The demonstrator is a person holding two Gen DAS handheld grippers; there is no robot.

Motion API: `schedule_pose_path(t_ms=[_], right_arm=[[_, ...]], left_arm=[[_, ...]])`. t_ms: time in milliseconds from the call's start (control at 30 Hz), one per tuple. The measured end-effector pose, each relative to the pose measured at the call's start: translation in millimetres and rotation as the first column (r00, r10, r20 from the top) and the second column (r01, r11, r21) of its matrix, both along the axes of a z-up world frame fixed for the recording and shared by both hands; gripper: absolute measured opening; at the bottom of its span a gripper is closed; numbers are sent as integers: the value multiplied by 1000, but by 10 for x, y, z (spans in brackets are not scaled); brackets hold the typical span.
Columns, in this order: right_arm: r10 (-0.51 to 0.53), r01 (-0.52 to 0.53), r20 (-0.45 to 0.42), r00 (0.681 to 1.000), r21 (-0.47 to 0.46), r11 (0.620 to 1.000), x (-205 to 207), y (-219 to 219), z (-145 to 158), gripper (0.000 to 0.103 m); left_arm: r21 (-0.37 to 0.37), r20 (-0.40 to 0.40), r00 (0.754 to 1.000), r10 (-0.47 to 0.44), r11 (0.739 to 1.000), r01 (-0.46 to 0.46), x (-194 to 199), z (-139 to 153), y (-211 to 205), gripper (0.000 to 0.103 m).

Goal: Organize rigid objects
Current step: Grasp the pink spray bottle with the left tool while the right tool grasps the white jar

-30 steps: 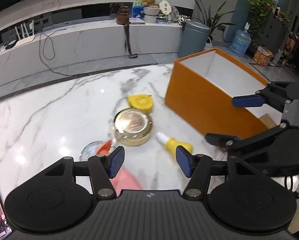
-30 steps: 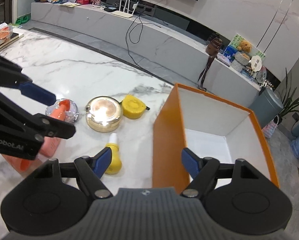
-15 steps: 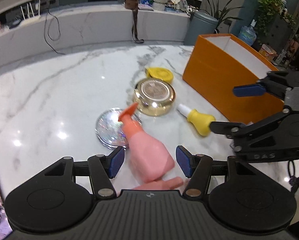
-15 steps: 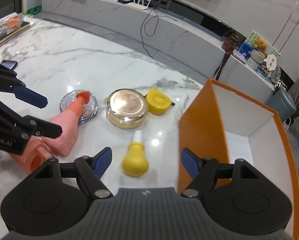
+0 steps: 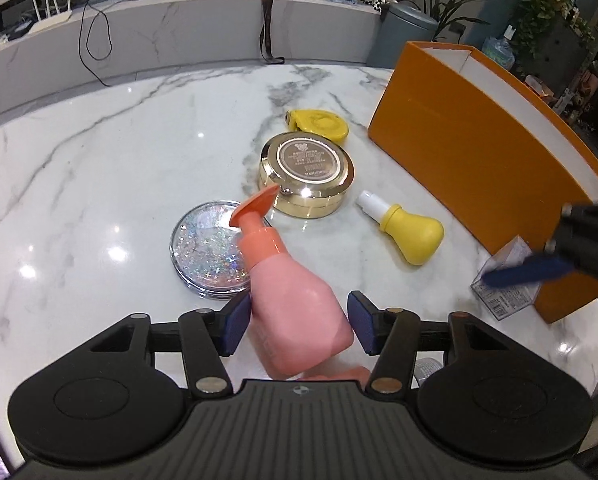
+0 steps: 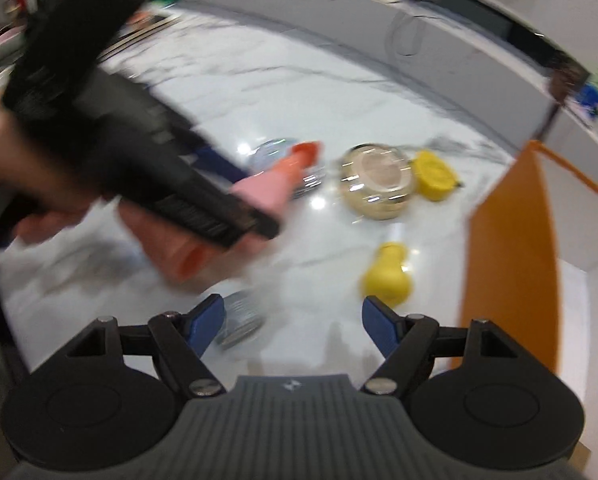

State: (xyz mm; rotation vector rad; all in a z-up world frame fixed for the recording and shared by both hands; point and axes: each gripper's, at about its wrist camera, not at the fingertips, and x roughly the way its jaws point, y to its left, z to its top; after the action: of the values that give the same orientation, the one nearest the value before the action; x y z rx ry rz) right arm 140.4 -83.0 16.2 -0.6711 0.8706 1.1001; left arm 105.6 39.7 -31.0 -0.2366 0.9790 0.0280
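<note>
Two grippers in play. Left gripper (image 5: 299, 322): jaws closing, with the pink pump bottle (image 5: 295, 312) between them. Near pad looks to be at the bottle's flank; the far pad shows a sliver of gap, so contact on both sides is not confirmed. Bottle lies on its side near the counter's near edge, its orange nozzle (image 5: 259, 204) pointing toward the counter's middle and overhanging the glitter disc (image 5: 207, 252).

Right gripper (image 6: 291, 322): jaws apart, nothing between them, hovering over bare marble near the counter's near edge. Right-wrist view is smeared by motion; detail there is poor.

Outward from the bottle: gold round tin (image 5: 307, 172) just past the nozzle, yellow tape measure (image 5: 319, 126) touching or just beside the tin's far side, yellow dropper bottle (image 5: 411, 234) lying toward the orange box (image 5: 471, 168), which stands open-topped at the counter's right side. Small clear packet (image 5: 507, 284) leans by the box's near corner.

Step in hand (judgement): grasp the pink bottle, presumably for the box.
- Centre the jaws on the widest, firmest part of the body, not the tapering shoulder, or it may squirt forward.
- Close until both pads bear evenly; smooth plastic may slip.
- Lift straight up first, so the nozzle clears the disc and tin without dragging them.
- Keep the right gripper out of the path to the box.
</note>
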Motion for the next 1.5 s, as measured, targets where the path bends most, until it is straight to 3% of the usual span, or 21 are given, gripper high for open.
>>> schedule_pose_path(t_ms=[167,367,533,733,1100,1500], right_arm=[[100,-100,-2,995,-40,994,-187,106,-137,67],[148,-147,19,989,-37,988,-243,166,-194,61],[170,-167,46,984,-63,984,-212,235,-293,45],[157,-154,37,987,-57,986,-156,201,-296,44],[36,-31,52,998,-101,994,109,4,-303,44],[58,-51,68,996,-94,994,138,61,-425,44]], left_arm=[[14,-15,1000,-11,1000,11,35,-18,-28,62],[-6,-29,999,-16,1000,16,42,-43,-12,61],[-19,-37,999,-28,999,27,48,-55,2,60],[-18,-48,998,-35,999,34,59,-91,6,52],[41,-44,997,-66,997,68,85,-116,-60,51],[124,-47,993,-105,986,110,82,-129,-147,48]])
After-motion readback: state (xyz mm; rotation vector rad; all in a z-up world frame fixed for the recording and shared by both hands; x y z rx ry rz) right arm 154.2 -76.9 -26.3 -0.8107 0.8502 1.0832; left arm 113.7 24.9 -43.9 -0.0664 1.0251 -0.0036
